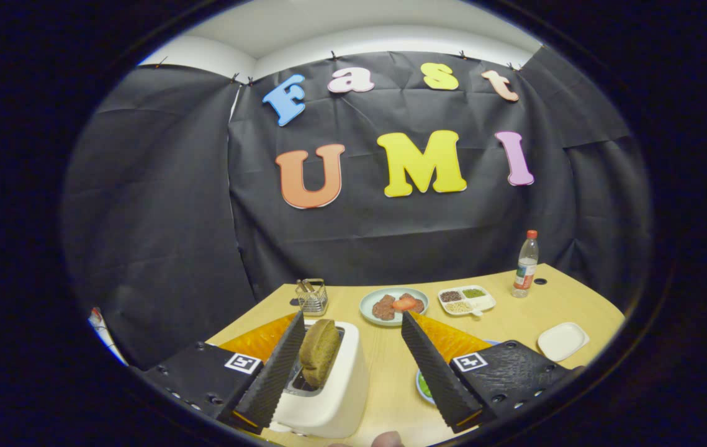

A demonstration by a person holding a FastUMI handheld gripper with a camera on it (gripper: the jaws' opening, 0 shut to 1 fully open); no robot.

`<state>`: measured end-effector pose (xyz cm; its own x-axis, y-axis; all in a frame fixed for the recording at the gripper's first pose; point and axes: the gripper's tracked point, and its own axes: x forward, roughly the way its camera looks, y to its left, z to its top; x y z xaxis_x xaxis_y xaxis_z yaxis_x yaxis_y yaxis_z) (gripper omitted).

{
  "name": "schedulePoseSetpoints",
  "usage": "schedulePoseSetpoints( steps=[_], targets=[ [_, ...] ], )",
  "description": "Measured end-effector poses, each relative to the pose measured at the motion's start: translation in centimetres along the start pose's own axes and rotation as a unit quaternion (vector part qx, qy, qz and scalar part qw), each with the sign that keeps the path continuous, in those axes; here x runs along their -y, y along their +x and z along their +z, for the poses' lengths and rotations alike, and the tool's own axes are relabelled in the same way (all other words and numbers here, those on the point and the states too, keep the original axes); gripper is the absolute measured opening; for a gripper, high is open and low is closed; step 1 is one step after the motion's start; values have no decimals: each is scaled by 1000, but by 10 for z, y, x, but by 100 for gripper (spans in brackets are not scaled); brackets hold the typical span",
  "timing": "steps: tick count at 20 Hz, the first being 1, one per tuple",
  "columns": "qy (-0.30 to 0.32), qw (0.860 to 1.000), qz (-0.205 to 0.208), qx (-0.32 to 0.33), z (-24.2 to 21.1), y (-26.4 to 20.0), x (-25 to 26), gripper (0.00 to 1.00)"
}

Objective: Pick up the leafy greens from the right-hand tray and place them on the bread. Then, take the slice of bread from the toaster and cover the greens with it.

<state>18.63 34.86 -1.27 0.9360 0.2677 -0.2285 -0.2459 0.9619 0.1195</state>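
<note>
A white toaster stands on the wooden table, low between my fingers. A brown slice of bread sticks up out of its slot, right beside my left finger. My gripper is open, its jaws wide apart, and the right finger is well clear of the slice. A bit of green on a blue-rimmed plate peeks out at the inner side of the right finger; the rest of it is hidden under that finger.
Beyond the fingers are a plate of meat and tomato, a divided tray of seeds, a wire basket and a bottle. A small white tray lies to the right. A fingertip shows below the toaster.
</note>
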Motion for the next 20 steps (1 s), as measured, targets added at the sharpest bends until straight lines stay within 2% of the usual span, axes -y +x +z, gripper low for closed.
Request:
schedulePoseSetpoints(
  steps=[5, 8, 10, 16, 17, 19, 20],
  targets=[
    [-8, 998, -25, -49, -26, 32, -17, 95],
    [-6, 997, -36, -67, -31, 43, -17, 84],
    [-2, 996, -36, -84, -40, 49, -21, 73],
    [9, 992, -39, -118, -57, 60, -25, 17],
    [8, 992, -36, -117, -55, 58, -26, 12],
    [4, 993, -29, -114, -54, 58, -28, 11],
    [6, 993, -24, -114, -53, 58, -30, 7]
  ],
)
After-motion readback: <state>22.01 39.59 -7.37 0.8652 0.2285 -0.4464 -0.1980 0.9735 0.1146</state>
